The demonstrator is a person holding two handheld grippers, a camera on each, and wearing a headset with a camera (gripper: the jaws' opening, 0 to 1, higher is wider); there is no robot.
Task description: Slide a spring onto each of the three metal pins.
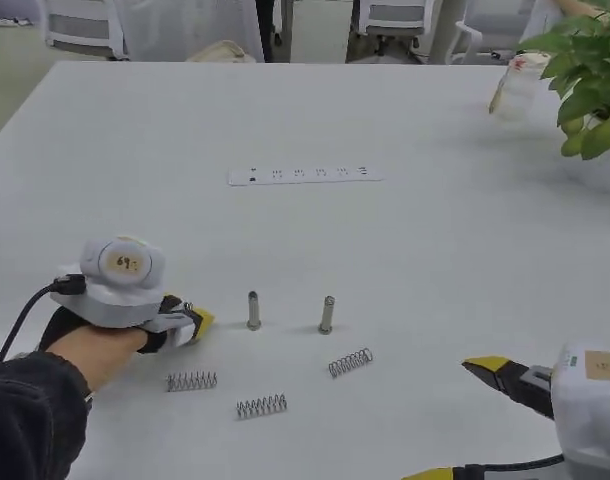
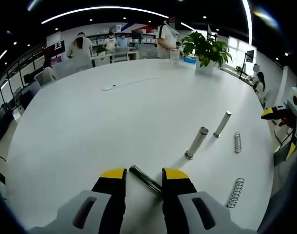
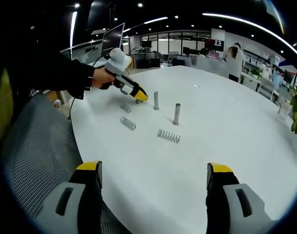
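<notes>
Two metal pins stand upright on the white table (image 1: 405, 230), the left pin (image 1: 253, 310) and the right pin (image 1: 327, 314). A third, dark pin (image 2: 146, 179) lies slanted between the narrowed jaws of my left gripper (image 2: 144, 174), touching both fingers. That gripper (image 1: 200, 320) rests low on the table just left of the standing pins. Three springs lie loose in front of the pins: one at the left (image 1: 191, 381), one in the middle (image 1: 261, 406), one at the right (image 1: 350, 362). My right gripper (image 1: 457, 420) hovers at the near right, open with nothing between its fingers.
A white power strip (image 1: 305, 175) lies flat in the middle of the table beyond the pins. A potted plant (image 1: 590, 80) and a pale container (image 1: 515, 85) stand at the far right. Chairs line the far edge.
</notes>
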